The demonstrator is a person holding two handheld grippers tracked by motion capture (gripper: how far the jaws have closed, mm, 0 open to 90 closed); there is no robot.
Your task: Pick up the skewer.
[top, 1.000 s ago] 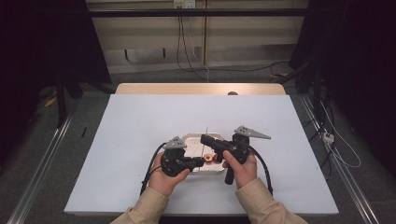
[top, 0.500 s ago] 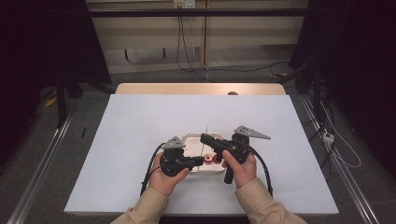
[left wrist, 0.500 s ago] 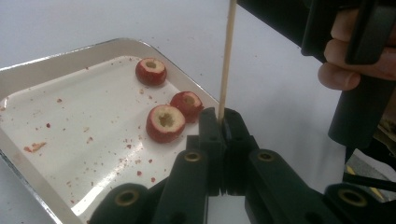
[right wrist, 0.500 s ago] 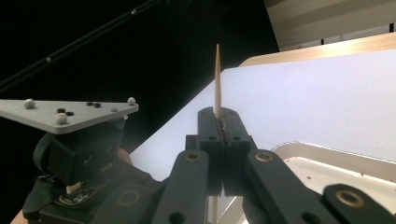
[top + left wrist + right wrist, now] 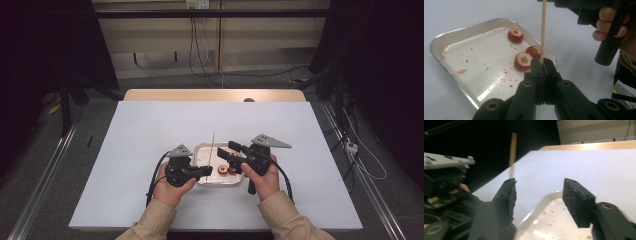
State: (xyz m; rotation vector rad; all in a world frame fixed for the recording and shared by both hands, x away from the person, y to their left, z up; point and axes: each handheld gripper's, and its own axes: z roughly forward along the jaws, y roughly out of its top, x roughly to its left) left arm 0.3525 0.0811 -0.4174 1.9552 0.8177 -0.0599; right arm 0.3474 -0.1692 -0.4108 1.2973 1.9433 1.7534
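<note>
White sheeting covers the table (image 5: 150,150), with dark curtains at both sides and cables trailing along the far wall. Near the person's edge sits a shallow metal tray (image 5: 200,150), its floor spotted with red specks, holding three cored red fruit pieces (image 5: 523,61) toward one end.

From where I stand, the left gripper (image 5: 202,171) has its jaws pinched tight on the bottom end of a thin wooden skewer (image 5: 543,30). The stick stands upright out of the black fingertips (image 5: 537,66), just in front of the nearest fruit piece and above the tray's near corner, apart from the fruit itself.

The right gripper (image 5: 226,151) hangs over the tray, close beside the left one. Its jaws have just been opening and now stand apart with nothing between the rough pads (image 5: 576,200). The skewer (image 5: 512,155) rises just outside the left-hand pad in the right gripper view, close to it but not gripped by it.
</note>
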